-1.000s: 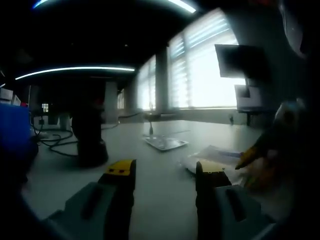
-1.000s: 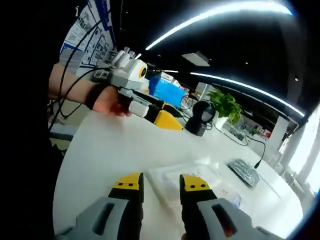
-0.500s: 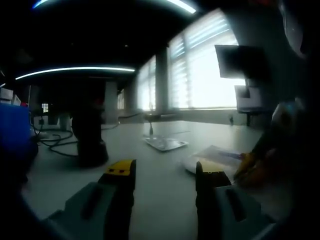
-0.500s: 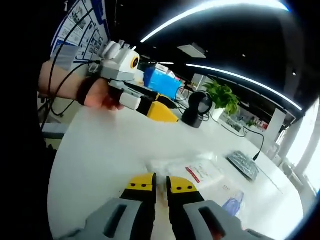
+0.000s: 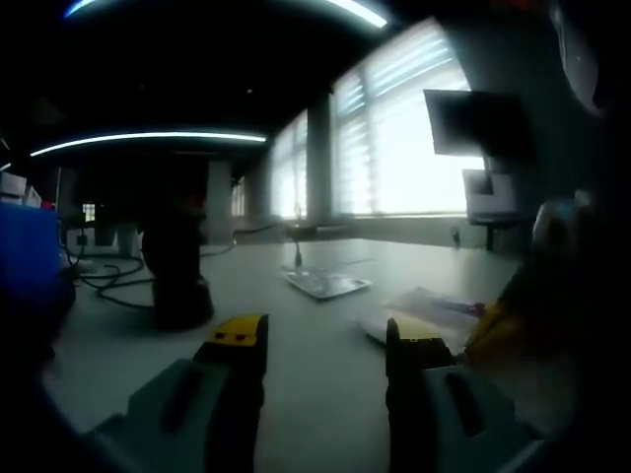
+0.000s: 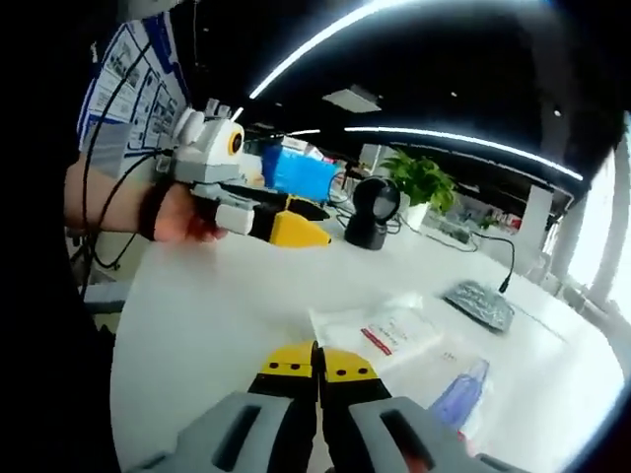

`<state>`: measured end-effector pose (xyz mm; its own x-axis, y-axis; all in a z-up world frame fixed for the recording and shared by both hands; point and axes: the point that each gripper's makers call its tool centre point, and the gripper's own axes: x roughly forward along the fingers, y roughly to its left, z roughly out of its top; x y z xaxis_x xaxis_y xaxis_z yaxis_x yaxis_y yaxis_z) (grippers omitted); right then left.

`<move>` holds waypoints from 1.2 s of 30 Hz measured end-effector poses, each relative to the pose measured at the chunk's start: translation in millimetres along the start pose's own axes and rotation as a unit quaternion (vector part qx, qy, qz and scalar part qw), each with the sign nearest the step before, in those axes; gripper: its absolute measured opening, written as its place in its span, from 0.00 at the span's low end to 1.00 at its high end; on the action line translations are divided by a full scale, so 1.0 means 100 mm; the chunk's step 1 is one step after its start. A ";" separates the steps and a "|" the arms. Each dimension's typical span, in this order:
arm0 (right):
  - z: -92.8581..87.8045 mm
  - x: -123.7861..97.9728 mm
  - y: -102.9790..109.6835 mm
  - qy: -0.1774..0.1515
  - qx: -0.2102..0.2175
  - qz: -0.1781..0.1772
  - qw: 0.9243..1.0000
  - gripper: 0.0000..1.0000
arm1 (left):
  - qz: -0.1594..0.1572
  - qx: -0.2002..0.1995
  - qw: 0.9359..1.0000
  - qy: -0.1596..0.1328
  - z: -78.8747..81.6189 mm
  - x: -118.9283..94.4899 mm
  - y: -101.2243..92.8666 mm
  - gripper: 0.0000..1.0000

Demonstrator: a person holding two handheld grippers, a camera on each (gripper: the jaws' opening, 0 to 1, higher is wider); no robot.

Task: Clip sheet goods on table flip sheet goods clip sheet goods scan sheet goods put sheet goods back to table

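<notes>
The white table (image 6: 197,315) is spreading under both of your grippers, and in the left gripper view it is running dim grey (image 5: 325,365) toward bright blinds.

Your hand (image 6: 182,212) is gripping the left gripper (image 6: 301,234), which is hovering over the table's far-left side in the right gripper view with its yellow tips pointing toward the black scanner (image 6: 373,210). In its own view the left gripper (image 5: 325,335) is showing its jaws standing wide apart with nothing between them. The scanner (image 5: 177,271) is standing upright on the table ahead-left of them.

Your right gripper (image 6: 316,361) is showing its yellow-tipped jaws pressed together. They are sitting at the near edge of the sheet goods (image 6: 380,333), a clear flat packet with a white and red label lying on the table; whether they are actually pinching that edge is hard to tell, since the tips are covering it. The sheet goods (image 5: 424,310) are also lying flat to the right in the left gripper view, with the blurred right gripper (image 5: 503,330) coming in beside them.

A silver blister pack (image 6: 480,304) is lying farther out on the table. A purple-tinted clear packet (image 6: 455,394) is lying just right of the right gripper.
</notes>
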<state>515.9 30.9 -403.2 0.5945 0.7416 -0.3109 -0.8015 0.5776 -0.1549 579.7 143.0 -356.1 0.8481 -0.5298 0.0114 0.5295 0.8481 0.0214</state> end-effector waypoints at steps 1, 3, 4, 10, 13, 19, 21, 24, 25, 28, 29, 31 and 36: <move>-0.01 -0.03 -0.01 0.000 0.018 0.001 1.000 0.00 | 0.000 0.000 1.000 0.000 0.00 0.00 0.00 0.41; -0.01 -0.10 -0.01 -0.006 0.032 0.006 0.999 0.00 | 0.000 0.000 1.000 0.000 0.00 0.00 0.00 0.41; -0.02 -0.13 -0.02 -0.007 0.033 0.007 0.999 0.00 | 0.001 0.001 1.000 0.000 0.00 0.00 0.00 0.41; -0.06 -0.18 -0.08 -0.003 0.198 0.014 0.980 0.00 | -0.001 0.001 1.000 0.002 -0.01 0.01 0.00 0.41; -0.11 -0.14 -0.10 0.014 0.320 0.022 0.947 0.00 | -0.001 0.003 1.000 0.003 -0.01 0.01 -0.01 0.41; -0.23 -0.10 -0.12 0.034 0.457 0.034 0.888 0.00 | 0.001 0.003 1.000 0.004 -0.01 0.00 0.00 0.41; -0.21 -0.09 -0.11 0.029 0.436 0.032 0.899 0.00 | 0.001 0.003 1.000 0.003 -0.01 0.00 0.00 0.41; -0.18 -0.09 -0.10 0.022 0.389 0.026 0.921 0.00 | 0.001 0.002 1.000 0.003 -0.01 0.00 0.00 0.41; -0.17 -0.09 -0.09 0.022 0.375 0.025 0.927 0.00 | 0.001 0.002 1.000 0.003 -0.01 0.00 0.00 0.41; -0.14 -0.09 -0.06 0.020 0.343 0.021 0.939 0.00 | 0.000 0.003 1.000 0.003 -0.01 0.01 0.00 0.41; -0.13 -0.09 -0.05 0.020 0.329 0.022 0.944 0.00 | 0.001 0.003 1.000 0.003 -0.01 0.01 0.00 0.41; -0.12 -0.08 -0.05 0.015 0.294 0.015 0.956 0.00 | 0.001 0.003 1.000 0.003 -0.01 0.01 0.00 0.41; -0.01 -0.11 -0.02 -0.004 0.240 0.010 0.971 0.00 | 0.002 0.004 1.000 0.003 -0.01 0.00 0.00 0.41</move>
<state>511.2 21.0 -400.4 0.5803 0.7562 -0.3023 -0.6921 0.6535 0.3065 580.4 143.1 -357.3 0.8504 -0.5262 0.0049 0.5259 0.8501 0.0286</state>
